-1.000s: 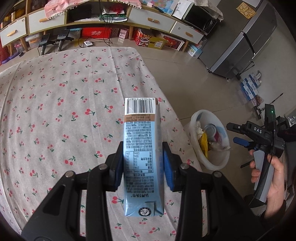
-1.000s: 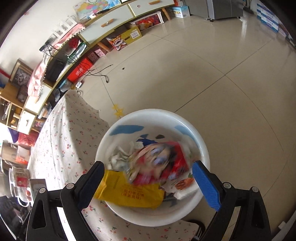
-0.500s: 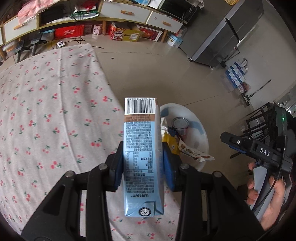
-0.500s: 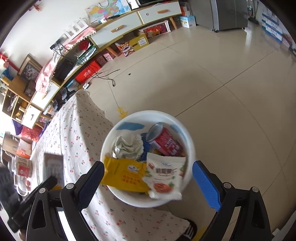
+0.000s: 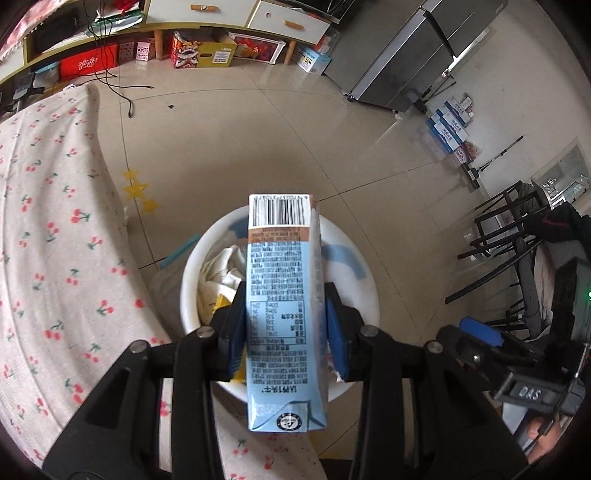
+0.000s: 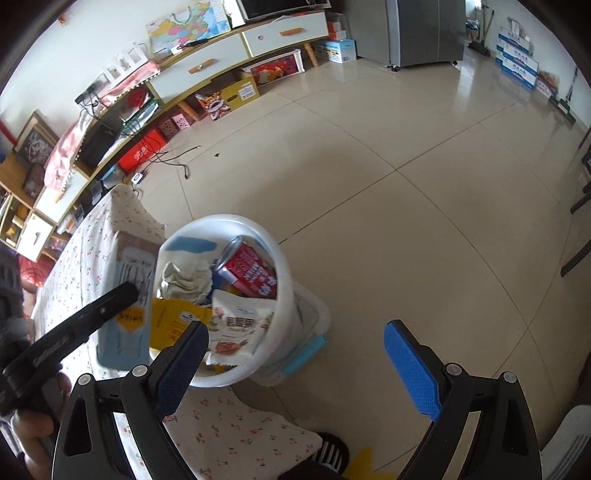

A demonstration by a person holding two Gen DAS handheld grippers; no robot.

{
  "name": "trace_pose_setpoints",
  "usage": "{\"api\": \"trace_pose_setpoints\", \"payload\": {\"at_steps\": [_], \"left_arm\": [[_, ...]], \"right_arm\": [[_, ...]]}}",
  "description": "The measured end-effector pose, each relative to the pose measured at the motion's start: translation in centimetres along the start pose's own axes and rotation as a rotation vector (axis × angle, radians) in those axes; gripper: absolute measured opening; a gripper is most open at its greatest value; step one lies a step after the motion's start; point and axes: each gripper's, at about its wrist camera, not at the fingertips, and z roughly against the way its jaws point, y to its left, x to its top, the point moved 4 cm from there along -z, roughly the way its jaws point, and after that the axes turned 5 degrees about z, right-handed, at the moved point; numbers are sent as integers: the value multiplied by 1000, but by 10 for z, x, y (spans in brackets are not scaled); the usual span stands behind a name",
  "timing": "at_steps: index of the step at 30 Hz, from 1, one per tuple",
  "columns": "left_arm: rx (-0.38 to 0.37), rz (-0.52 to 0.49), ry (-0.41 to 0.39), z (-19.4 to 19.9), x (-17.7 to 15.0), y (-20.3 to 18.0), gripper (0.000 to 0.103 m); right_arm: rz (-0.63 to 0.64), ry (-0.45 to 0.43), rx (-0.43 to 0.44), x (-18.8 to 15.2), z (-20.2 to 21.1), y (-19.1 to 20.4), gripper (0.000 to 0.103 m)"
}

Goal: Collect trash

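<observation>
The left claw (image 5: 284, 332) holds a blue carton (image 5: 282, 295) between its blue pads (image 5: 334, 332), which press on its two long sides. The carton stands lengthwise along the fingers, its barcode end away from the camera. In the left wrist view the carton hangs over the white bin (image 5: 365, 291) and covers most of the bin's opening. In the right wrist view the same carton (image 6: 125, 295) is just beside the bin's (image 6: 284, 277) left rim, and I cannot tell if it is already over the opening.

The bin stands on the floor (image 6: 406, 184), close against the edge of the desk (image 5: 55, 240), which wears a cloth with cherries. Inside the bin lie a red can (image 6: 249, 271), a crumpled paper (image 6: 186, 280), a yellow packet (image 6: 173, 321) and a white snack bag (image 6: 240, 325). The snack bag hangs over the near rim of the bin. A clear box with a blue edge (image 6: 304, 350) stands at the foot of the bin, partly behind it.

The right claw (image 6: 295, 363) is wide and holds nothing. It is above the floor to the right of the bin; its left pad (image 6: 183, 363) covers a piece of the bin's near rim in the picture. Below it a shoe (image 6: 330, 452) shows by the desk corner.

Well apart from the bin, a low cabinet (image 6: 240, 48) with boxes under it stands by the wall, and a grey fridge (image 6: 424, 31) further right.
</observation>
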Motion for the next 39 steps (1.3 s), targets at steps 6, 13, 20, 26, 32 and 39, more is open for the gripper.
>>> {"api": "trace_pose_setpoints", "payload": {"at_steps": [6,13,20,26,32,39], "left_arm": [[66,13,6,-5,-2,-1,69],[92,9,-19,14,-5,7,70],[161,9,-64,48,-21,27,77],[256,-2,-104,91,-44,49,84],[329,-2,-137,134,-64,68,96],[353,22,-174,182,-89,91,102]], "right_arm": [[-7,0,1,-1,1,-5,97],[2,-6,-5,-3,3,-3,97],[24,-15,8,-8,9,8,97],[38,-28,58,-19,20,26,97],[89,-30,40,-30,34,58,97],[200,-147,58,-53,79,113,97]]}}
